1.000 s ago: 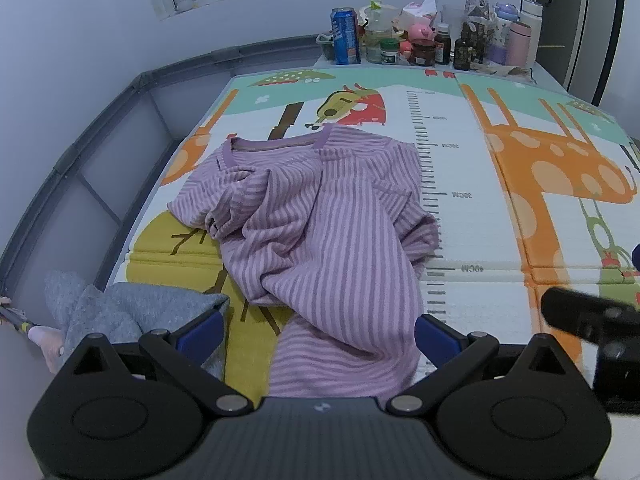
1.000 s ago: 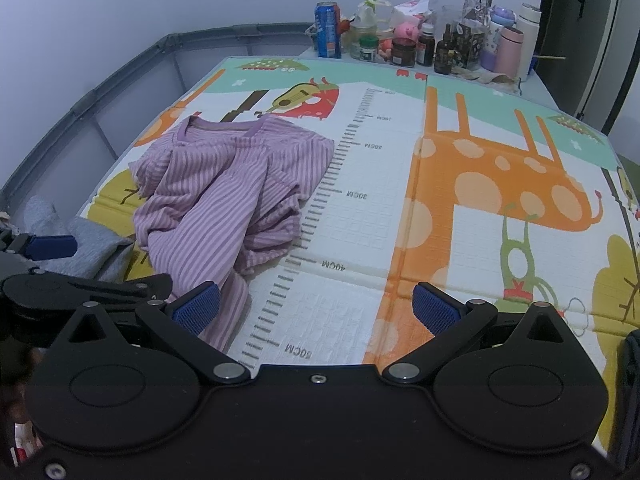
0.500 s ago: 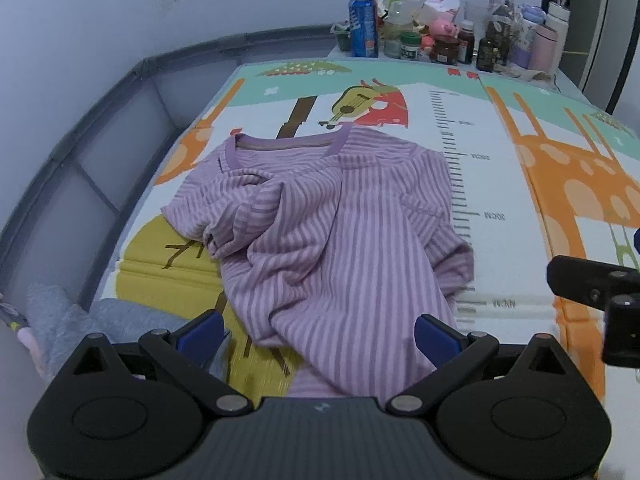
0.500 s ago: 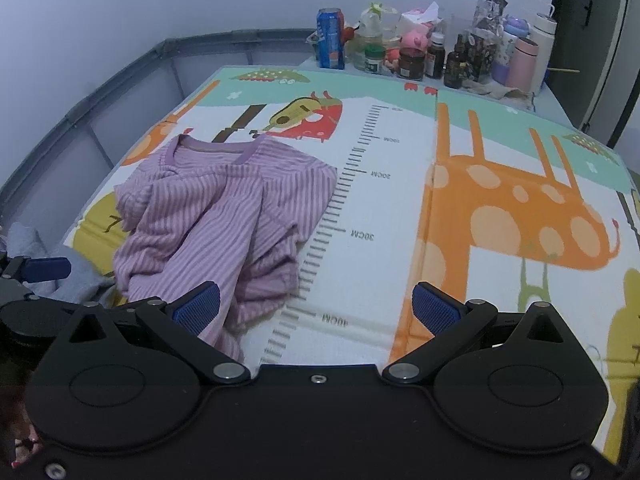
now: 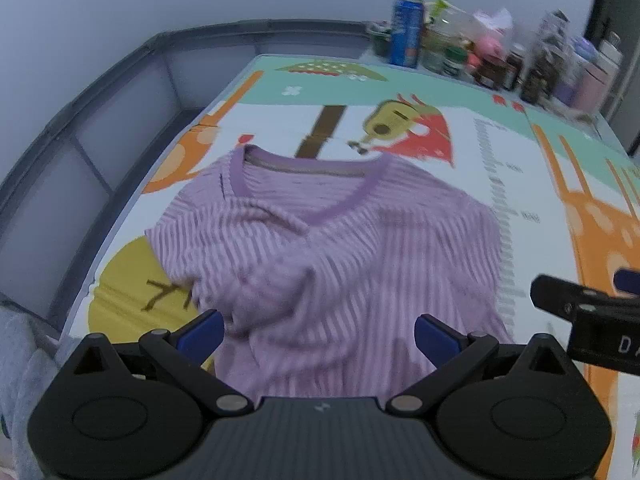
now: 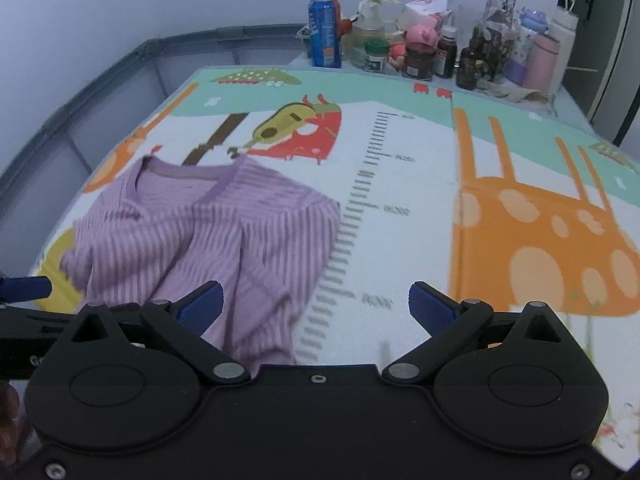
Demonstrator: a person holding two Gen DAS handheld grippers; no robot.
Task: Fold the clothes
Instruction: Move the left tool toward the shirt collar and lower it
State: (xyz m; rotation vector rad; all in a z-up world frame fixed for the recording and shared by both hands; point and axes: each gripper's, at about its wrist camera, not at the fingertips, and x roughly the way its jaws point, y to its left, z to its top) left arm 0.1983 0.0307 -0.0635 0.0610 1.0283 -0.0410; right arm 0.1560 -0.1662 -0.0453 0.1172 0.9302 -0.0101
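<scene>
A purple striped top (image 5: 332,248) lies crumpled on the play mat (image 5: 460,160), collar toward the far end. In the right wrist view the same top (image 6: 208,236) fills the left half of the mat. My left gripper (image 5: 318,336) hangs open over the top's near part, its blue pads wide apart with nothing between them. My right gripper (image 6: 316,310) is open too, above the top's right edge and the printed ruler. The right gripper's arm shows at the right edge of the left wrist view.
A grey rail (image 5: 120,92) borders the mat on the left and far side. A blue can (image 6: 325,32), jars and bottles (image 6: 448,52) crowd the far edge. Grey cloth (image 5: 20,360) lies at the near left. The orange giraffe area (image 6: 532,216) of the mat is bare.
Both grippers have moved forward toward the far end, so the top sits nearer and larger. Both stay open. The top itself has not shifted.
</scene>
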